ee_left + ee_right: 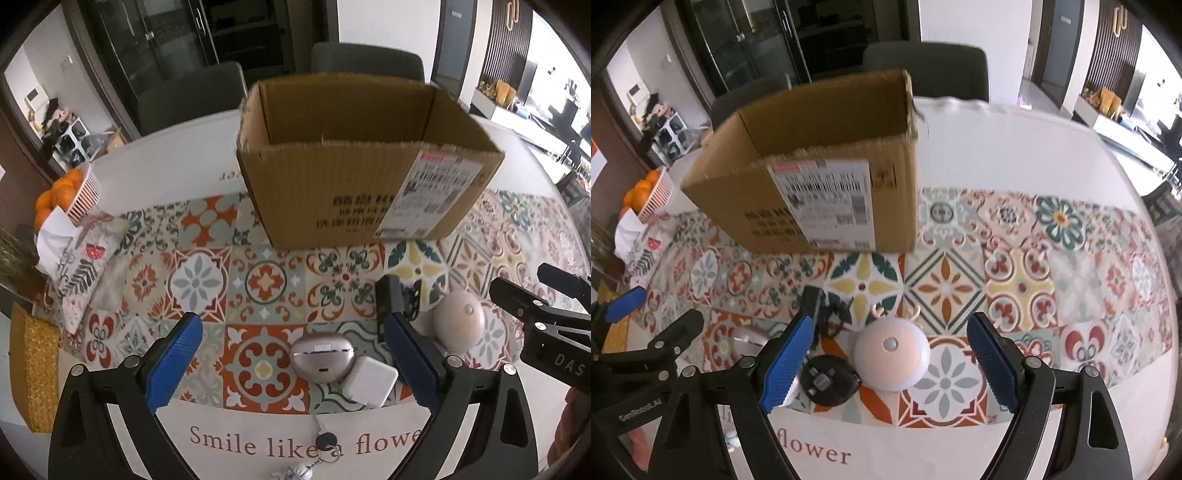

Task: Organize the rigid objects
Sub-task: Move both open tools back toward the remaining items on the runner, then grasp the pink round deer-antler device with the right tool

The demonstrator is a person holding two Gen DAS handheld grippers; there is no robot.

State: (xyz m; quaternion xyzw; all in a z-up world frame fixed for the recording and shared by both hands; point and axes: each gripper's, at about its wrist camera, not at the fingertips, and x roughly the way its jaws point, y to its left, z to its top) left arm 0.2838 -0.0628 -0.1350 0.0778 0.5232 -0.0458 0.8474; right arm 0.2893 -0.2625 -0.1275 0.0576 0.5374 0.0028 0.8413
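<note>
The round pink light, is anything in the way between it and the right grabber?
Nothing visible is. The round pink light sits on the tablecloth in the open gap of the right gripper. A black round gadget lies close beside it, near the left finger, so that could get bumped.

"Smile like a flower" — tablecloth

Corrugated cardboard box, glossy earbud case
</note>
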